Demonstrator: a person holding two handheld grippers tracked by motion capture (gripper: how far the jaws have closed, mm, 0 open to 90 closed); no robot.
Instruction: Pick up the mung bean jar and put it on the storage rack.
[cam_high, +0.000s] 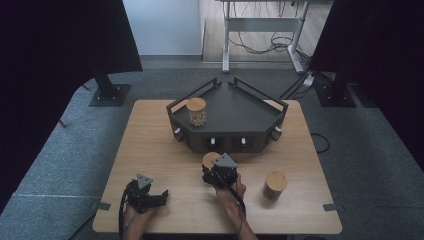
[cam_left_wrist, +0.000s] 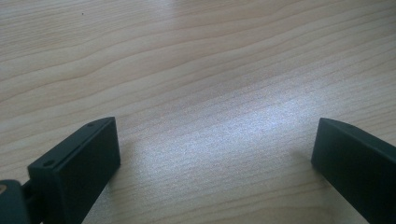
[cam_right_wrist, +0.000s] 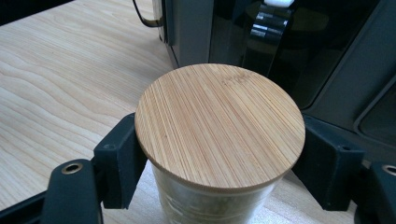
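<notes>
The right gripper (cam_high: 214, 170) was clamped on a glass jar with a bamboo lid (cam_right_wrist: 219, 128), its jaws pressing the glass just under the lid's rim on both sides. The jar stood on the wooden table (cam_high: 150, 145) near the middle, just in front of the dark corner shelf unit (cam_high: 227, 117) that sat toward the far edge.

The left gripper (cam_high: 150, 196) rested near the front edge, left of centre, with its jaws wide apart and nothing between them.

To lift well, I judged the jar should be kept upright and raised straight before moving toward the shelf, since the grip sat high on smooth glass and a tilt could let it slip. It would also need to clear the unit's raised rail.

A second lidded jar (cam_high: 196, 111) stood on the unit's top at its left side, and a third (cam_high: 275, 185) toward the table's front right.

No brand, label or writing could be read on any jar or on the unit.
</notes>
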